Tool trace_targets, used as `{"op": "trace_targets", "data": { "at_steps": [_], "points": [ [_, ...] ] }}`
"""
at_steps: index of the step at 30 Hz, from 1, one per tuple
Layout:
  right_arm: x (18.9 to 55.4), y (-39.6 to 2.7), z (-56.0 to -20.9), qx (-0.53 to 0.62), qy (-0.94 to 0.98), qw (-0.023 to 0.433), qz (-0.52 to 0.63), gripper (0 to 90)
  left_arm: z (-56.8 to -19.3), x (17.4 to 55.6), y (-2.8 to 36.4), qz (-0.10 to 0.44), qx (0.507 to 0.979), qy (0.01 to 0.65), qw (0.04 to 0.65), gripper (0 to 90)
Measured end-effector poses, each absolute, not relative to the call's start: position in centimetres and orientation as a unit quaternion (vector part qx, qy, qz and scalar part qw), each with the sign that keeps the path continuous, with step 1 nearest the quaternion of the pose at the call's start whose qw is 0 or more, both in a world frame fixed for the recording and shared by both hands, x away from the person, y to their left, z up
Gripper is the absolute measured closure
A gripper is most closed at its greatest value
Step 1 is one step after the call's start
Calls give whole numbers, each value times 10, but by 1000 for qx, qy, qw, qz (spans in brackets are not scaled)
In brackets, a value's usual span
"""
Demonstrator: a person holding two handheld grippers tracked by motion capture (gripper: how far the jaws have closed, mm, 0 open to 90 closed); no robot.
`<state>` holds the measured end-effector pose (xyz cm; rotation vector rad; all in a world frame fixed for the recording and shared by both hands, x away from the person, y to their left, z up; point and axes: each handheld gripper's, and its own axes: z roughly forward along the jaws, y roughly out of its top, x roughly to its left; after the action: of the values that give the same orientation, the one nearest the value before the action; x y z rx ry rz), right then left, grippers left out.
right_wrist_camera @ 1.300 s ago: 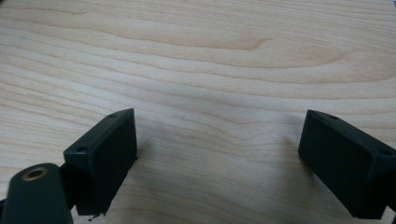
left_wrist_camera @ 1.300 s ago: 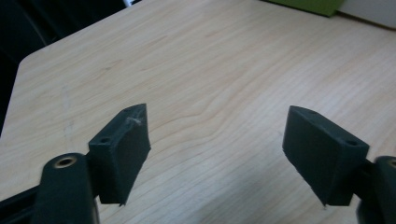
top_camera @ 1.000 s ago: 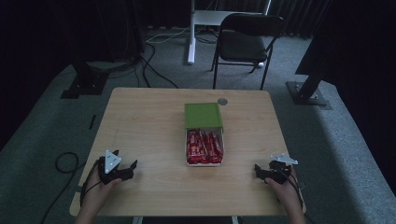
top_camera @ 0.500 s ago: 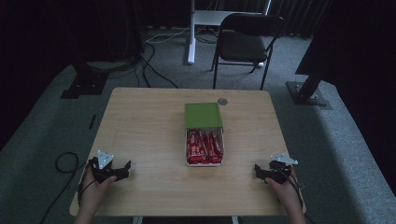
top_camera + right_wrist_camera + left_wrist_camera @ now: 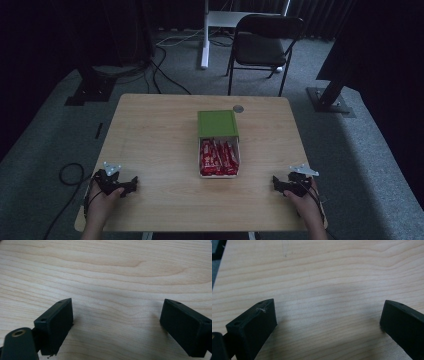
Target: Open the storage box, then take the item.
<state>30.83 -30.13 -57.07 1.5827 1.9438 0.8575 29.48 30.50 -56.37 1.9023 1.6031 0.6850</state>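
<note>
Just spread wide, left gripper [image 5: 131, 183] at seven o'clock, nothing between. Right gripper [image 5: 276, 183] equally wide at five. Ready for the snack box [image 5: 219, 145].

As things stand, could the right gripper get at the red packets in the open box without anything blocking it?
Probably yes. The right gripper rests on the table with its jaws wide open and nothing between them, and only bare wood lies between it and the red packets, which lie uncovered in the tray below the green box.
</note>
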Motion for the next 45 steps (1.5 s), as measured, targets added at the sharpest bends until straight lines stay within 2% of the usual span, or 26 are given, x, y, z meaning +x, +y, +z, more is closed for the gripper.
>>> {"op": "trace_targets", "data": {
  "at_steps": [29, 45],
  "points": [
    [306, -297, -569, 583, 707, 232, 326, 124, -564, 298, 305, 252, 697, 612, 277, 13],
    [307, -279, -539, 578, 709, 243, 324, 130, -564, 298, 305, 252, 697, 612, 277, 13]
  ]
}}
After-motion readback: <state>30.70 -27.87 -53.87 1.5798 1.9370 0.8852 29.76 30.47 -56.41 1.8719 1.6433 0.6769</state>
